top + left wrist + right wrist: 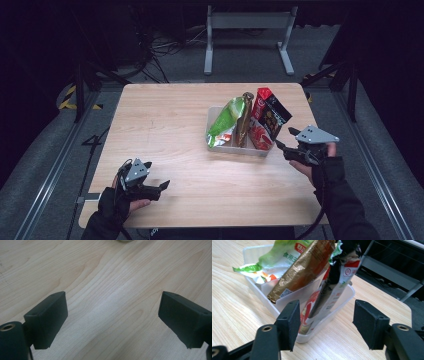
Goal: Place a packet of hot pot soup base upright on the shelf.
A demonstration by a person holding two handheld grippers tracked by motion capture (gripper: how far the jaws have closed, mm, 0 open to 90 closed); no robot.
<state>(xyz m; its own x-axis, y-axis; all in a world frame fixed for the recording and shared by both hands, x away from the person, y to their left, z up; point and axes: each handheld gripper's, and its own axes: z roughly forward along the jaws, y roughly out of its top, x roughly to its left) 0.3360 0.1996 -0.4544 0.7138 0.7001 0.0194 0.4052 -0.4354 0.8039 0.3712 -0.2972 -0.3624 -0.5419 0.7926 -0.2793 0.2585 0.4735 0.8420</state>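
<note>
A clear plastic bin (pixel 235 148) stands right of the middle of the wooden table (pixel 165 125). Upright in it are a green snack bag (pixel 226 121), a gold-brown bag (pixel 245 117) and a red and black bag (pixel 270 115). My right gripper (pixel 285 138) hovers just right of the bin, open, with nothing between its fingers. In the right gripper view the right gripper (pixel 327 322) faces the bin's near corner (pixel 312 336), with the gold bag (pixel 304 267) and the red and black bag (pixel 337 285) leaning above. My left gripper (pixel 162 186) rests open near the front left edge; in its own view the left gripper (pixel 112 315) has bare wood between its jaws.
A grey metal stand (pixel 247 20) and loose cables (pixel 160 50) lie on the floor beyond the table's far edge. Dark tripod legs (pixel 330 75) stand off the far right corner. Bare wood spreads across the table's left half.
</note>
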